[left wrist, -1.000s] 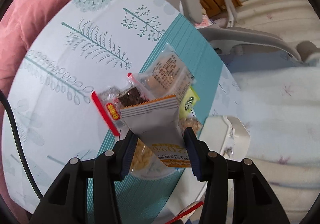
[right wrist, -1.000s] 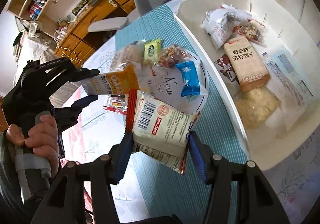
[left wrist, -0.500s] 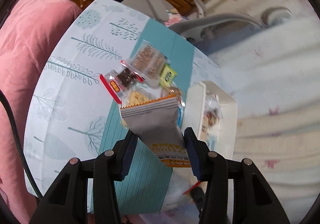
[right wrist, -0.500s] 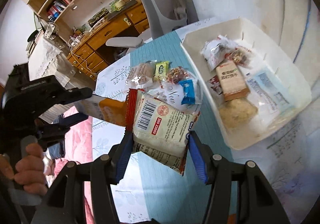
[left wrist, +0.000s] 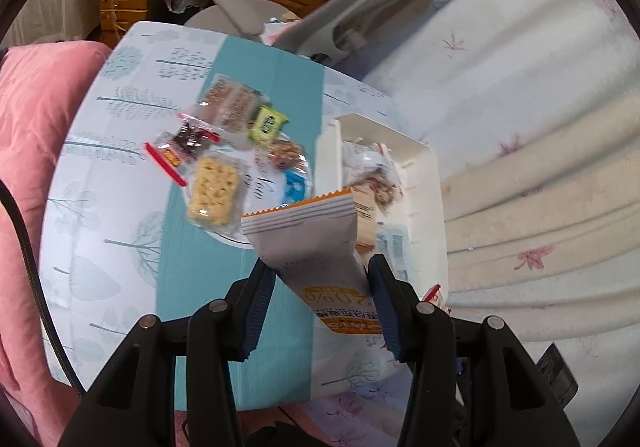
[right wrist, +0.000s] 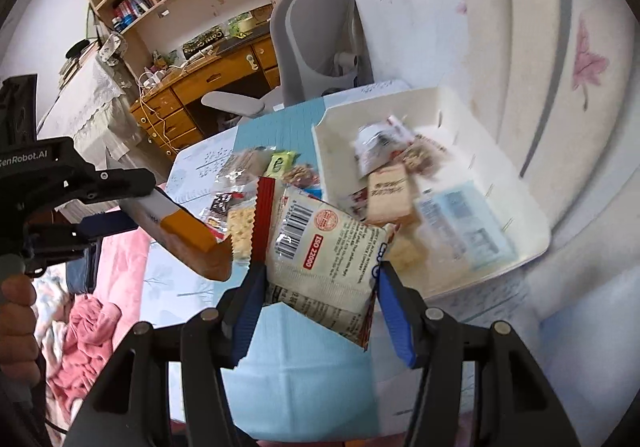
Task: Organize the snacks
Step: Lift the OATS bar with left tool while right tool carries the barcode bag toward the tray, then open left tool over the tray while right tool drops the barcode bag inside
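My left gripper [left wrist: 320, 299] is shut on a white and orange snack packet [left wrist: 316, 247], held high above the table by the white tray [left wrist: 420, 151]. It also shows in the right wrist view [right wrist: 180, 223]. My right gripper [right wrist: 320, 303] is shut on a white snack packet with a red edge and a barcode [right wrist: 320, 247], held above the teal runner beside the tray [right wrist: 532, 223]. Several wrapped snacks lie in the tray. Loose snacks lie on a round plate [left wrist: 256, 191], among them a yellow cracker pack [left wrist: 214, 191] and a green sweet [left wrist: 267, 122].
The table has a leaf-patterned cloth with a teal runner [left wrist: 240, 307]. A grey office chair [right wrist: 320, 43] and a wooden desk [right wrist: 208, 83] stand beyond it. A pink cushion [left wrist: 36, 107] lies at the left. Curtains [left wrist: 540, 187] hang at the right.
Both grippers have risen and pulled back from the table with their packets still held. The left packet has moved right, toward the tray.
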Tool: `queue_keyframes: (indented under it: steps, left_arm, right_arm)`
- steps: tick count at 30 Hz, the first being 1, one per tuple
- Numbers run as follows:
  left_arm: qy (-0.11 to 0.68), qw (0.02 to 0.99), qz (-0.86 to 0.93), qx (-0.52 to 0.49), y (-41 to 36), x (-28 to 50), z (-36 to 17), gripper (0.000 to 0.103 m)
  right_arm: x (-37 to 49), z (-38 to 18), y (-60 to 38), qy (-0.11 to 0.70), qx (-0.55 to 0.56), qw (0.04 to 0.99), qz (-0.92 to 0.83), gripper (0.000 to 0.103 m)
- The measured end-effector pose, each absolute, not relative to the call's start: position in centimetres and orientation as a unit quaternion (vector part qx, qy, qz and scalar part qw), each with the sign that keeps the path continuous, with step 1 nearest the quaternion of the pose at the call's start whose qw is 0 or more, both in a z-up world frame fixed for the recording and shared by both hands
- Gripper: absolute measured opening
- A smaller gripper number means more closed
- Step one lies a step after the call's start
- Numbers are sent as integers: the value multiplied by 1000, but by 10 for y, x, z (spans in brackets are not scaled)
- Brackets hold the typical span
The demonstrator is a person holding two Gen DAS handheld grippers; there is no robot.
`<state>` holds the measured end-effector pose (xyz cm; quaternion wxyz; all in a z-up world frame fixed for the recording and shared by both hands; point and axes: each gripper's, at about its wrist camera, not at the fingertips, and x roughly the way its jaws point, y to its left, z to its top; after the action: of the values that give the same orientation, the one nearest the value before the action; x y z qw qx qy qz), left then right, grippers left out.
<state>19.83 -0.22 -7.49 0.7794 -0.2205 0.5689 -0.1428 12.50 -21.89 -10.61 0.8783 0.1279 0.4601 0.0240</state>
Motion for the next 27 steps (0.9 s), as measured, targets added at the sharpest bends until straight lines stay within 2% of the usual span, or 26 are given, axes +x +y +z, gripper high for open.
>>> queue_keyframes:
  steps: [18,27]
  left_arm:
    - [578,793,-137,-138,-144,192,-92,47]
    - [588,792,-118,-116,-191,194,-107,49]
  right_arm:
    - [153,-105,-337,475,76,873,74,56]
    - [172,-112,-370,489,38,865,105,57]
